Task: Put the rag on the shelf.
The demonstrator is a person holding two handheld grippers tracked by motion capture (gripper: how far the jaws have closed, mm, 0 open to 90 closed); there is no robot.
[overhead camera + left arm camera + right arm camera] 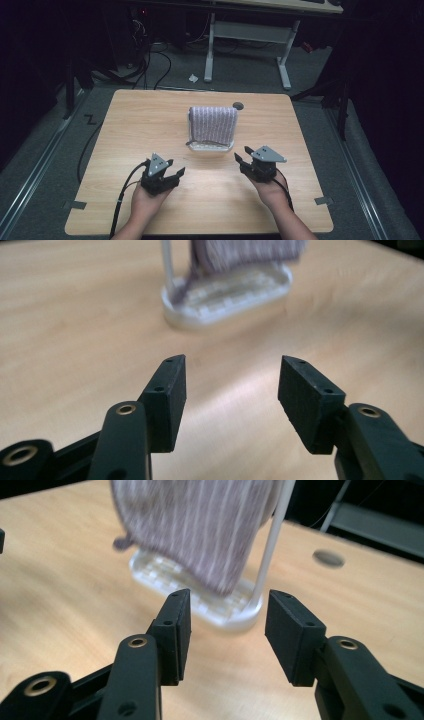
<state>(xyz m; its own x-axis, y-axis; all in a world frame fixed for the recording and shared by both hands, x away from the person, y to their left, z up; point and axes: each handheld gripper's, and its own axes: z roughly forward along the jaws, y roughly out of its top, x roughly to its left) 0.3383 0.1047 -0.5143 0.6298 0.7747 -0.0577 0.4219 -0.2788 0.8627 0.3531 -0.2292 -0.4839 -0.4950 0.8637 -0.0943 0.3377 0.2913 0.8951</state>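
Centrally, a striped grey-purple towel [213, 124] drapes over a white rack [212, 146]; left claw [173, 167] and right claw [241, 153] gape empty.

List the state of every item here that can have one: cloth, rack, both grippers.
striped cloth: draped over the rack's top bar, hanging, not gripped.
white rack: upright on the table.
left gripper: open, holding nothing, short of the rack.
right gripper: open, holding nothing, short of the rack.
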